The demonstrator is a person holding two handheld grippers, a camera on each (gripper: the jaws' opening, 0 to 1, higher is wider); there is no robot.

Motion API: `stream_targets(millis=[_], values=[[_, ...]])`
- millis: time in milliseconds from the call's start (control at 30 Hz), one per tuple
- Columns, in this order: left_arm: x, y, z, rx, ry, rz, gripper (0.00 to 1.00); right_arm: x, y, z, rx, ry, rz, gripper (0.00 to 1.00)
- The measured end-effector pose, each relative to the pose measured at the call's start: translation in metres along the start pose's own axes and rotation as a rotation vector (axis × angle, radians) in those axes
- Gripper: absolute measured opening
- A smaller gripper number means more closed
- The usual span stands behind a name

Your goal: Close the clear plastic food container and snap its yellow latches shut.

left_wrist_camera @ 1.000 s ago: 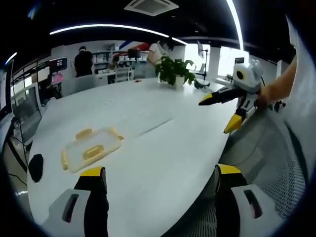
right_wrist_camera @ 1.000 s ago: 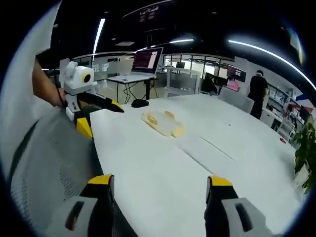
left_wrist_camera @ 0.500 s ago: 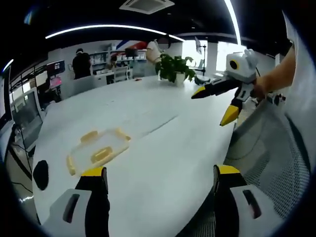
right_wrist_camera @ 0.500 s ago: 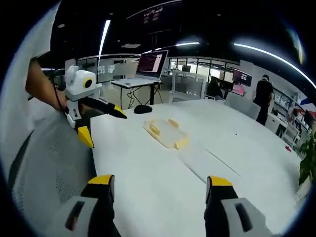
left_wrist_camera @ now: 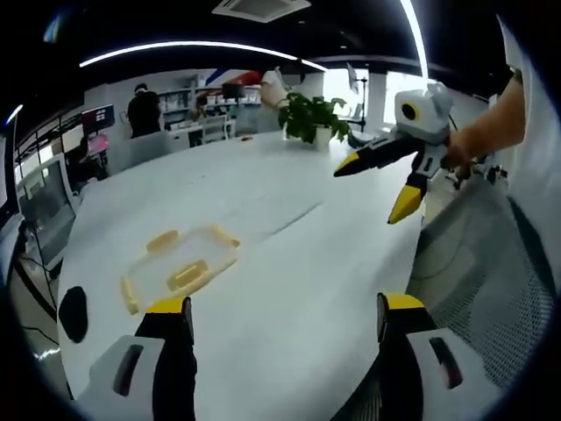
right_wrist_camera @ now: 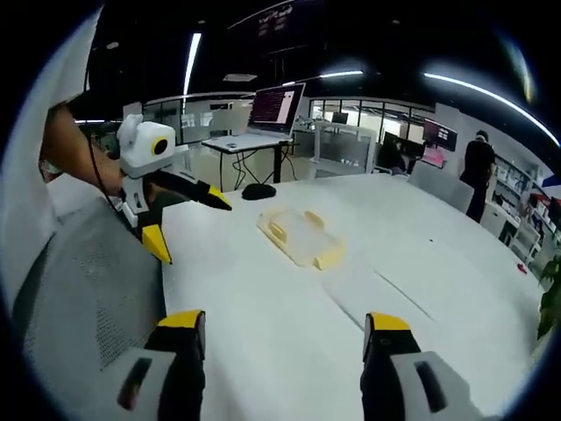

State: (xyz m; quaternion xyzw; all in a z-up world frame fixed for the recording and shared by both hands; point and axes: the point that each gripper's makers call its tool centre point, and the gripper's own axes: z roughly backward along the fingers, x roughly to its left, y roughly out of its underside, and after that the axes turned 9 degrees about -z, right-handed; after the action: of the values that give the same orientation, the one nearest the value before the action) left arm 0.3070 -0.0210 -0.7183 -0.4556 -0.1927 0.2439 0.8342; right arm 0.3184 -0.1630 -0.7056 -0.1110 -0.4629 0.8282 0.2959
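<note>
On the big white oval worktop [left_wrist_camera: 289, 254], seen through my left gripper view, the clear plastic food container with yellow latches [left_wrist_camera: 178, 267] lies flat, just beyond my left gripper [left_wrist_camera: 280, 320] and off toward its left jaw. My left jaws stand wide apart with nothing between them, their yellow tips above the worktop's near edge, apart from the container. Well beyond the container, at the worktop's far end, stands a green potted plant [left_wrist_camera: 314, 118]. My right gripper [left_wrist_camera: 399, 180] comes in on the side opposite the container, held up in the air by my hand [left_wrist_camera: 469, 149], its yellow-tipped jaws spread and empty. Near the container, at the worktop's edge, lies a small black rounded object [left_wrist_camera: 72, 312]. A grey mesh chair back [left_wrist_camera: 478, 281] sits below the right gripper.

Across the same worktop [right_wrist_camera: 412, 263] in my right gripper view, the container [right_wrist_camera: 300, 238] rests well ahead of my right gripper [right_wrist_camera: 282, 329], between the lines of its two jaws, which are spread and hold nothing. My left gripper [right_wrist_camera: 188, 219] hovers off to the container's side, jaws parted and empty, carried by my hand [right_wrist_camera: 74, 145]. Beyond the container an open laptop [right_wrist_camera: 267, 118] sits on a separate desk.
</note>
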Motion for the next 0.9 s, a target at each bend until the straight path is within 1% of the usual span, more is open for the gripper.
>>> stream_targets(millis=[233,500,667,900], values=[[0.005,0.003,-0.003,0.014,0.006,-0.015,0.84,-0.004,-0.004,-0.011,0.009,-0.028,0.015,0.72],[0.014,0.01,-0.007,0.037,0.014,-0.026,0.84,-0.009,-0.008,-0.026,0.026,-0.053,0.004,0.72],[0.021,0.014,-0.01,0.053,0.02,-0.042,0.83,-0.013,-0.01,-0.035,0.041,-0.066,0.026,0.71],[0.032,0.018,-0.012,0.071,0.015,-0.055,0.83,-0.023,-0.023,-0.046,0.032,-0.08,0.04,0.7]])
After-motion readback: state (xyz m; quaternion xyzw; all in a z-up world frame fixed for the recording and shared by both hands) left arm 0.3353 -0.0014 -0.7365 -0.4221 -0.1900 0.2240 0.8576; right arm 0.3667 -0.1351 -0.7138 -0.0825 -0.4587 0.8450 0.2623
